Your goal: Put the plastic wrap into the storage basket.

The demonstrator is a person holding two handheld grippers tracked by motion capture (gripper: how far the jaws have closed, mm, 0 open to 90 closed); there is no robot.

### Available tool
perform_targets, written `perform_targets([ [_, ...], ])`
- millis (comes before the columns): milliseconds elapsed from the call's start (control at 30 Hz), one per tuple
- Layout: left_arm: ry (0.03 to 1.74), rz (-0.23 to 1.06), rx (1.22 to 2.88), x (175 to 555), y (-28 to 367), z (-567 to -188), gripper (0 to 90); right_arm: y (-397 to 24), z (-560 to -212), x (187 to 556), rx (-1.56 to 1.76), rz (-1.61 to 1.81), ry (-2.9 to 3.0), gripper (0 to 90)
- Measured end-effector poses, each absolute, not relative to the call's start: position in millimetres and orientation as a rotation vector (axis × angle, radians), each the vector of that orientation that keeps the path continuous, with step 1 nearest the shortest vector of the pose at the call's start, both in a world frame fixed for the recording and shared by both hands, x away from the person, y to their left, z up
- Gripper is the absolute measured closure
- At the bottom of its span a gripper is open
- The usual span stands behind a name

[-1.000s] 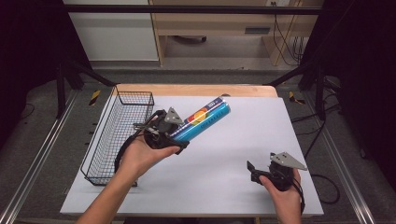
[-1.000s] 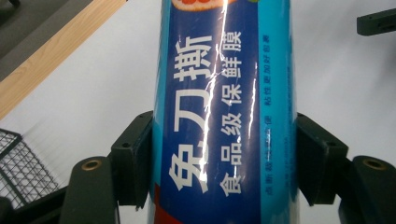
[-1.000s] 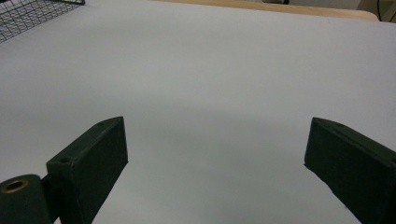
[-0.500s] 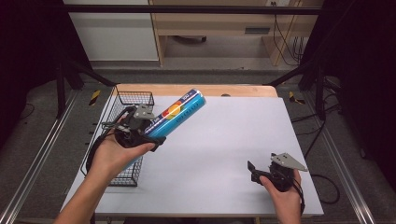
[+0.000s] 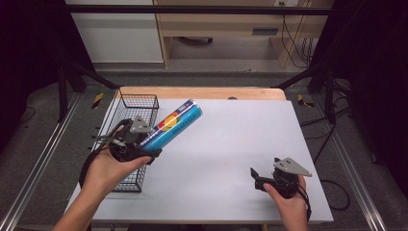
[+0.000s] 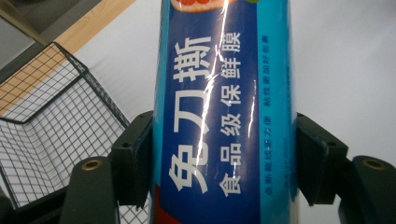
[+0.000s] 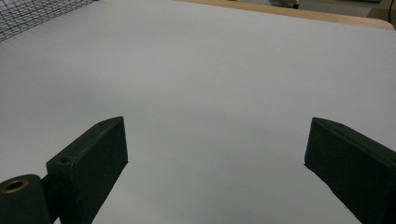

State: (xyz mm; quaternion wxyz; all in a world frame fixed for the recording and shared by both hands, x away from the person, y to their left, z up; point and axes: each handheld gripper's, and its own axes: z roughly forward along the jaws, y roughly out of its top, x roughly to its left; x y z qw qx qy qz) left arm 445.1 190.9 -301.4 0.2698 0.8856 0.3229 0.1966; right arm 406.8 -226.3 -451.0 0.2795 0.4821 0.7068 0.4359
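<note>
A blue tube of cling film (image 5: 175, 124) with white Chinese lettering and an orange picture is held at its near end by my left gripper (image 5: 144, 148). The tube (image 6: 224, 107) slants up and to the right above the table, its near end over the right rim of the black wire basket (image 5: 136, 107). Both black jaws press its sides in the left gripper view, so my left gripper (image 6: 224, 158) is shut on it. My right gripper (image 5: 256, 176) rests low near the table's front right, jaws wide apart, nothing between them (image 7: 215, 158).
The white table sheet (image 5: 250, 139) spreads right of the basket, with a wooden strip (image 5: 202, 93) along its far edge. The basket's mesh (image 6: 51, 116) lies left of the tube. Metal rails and cables run beside the table.
My left gripper carried the tube leftward over the basket, then shifted slightly back right and forward. My right gripper stayed put and open.
</note>
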Motion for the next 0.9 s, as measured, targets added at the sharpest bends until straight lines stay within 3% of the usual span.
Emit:
perform_targets([
  [900, 1.162, 0.568, 2.387, 450.5, 238.6, -290.0, 31.9, -223.0, -450.1, 406.6, 1.280, 1.182, 1.927, 6.7],
])
